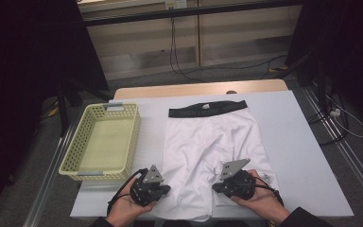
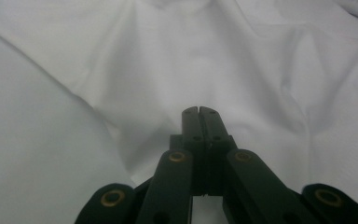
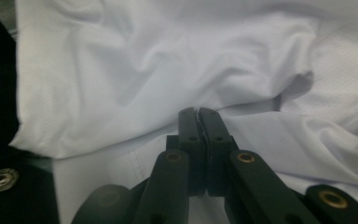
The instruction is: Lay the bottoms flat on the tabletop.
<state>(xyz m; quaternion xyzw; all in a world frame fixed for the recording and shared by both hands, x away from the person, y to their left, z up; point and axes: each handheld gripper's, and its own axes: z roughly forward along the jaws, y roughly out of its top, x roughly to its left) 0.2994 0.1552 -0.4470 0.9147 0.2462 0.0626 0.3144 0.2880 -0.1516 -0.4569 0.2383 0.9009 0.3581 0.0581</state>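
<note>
- The white shorts (image 1: 208,156) lie flat on the white table (image 1: 302,142), black waistband (image 1: 208,109) at the far end, leg hems near the person.
- The waistband carries faint lettering and a small white tag; a small print sits near the right leg hem; none of it is readable.
- The yellow basket (image 1: 123,137) stands left of the shorts, with nothing in it.
- The left gripper (image 2: 199,111) has its jaws pressed together over the left leg cloth; whether cloth is pinched, I cannot tell.
- The right gripper (image 3: 198,112) is likewise clenched at the right leg.

White-covered table (image 1: 302,156) — white shorts (image 1: 208,142) (spread flat), yellow basket (image 1: 103,142) at left
</note>
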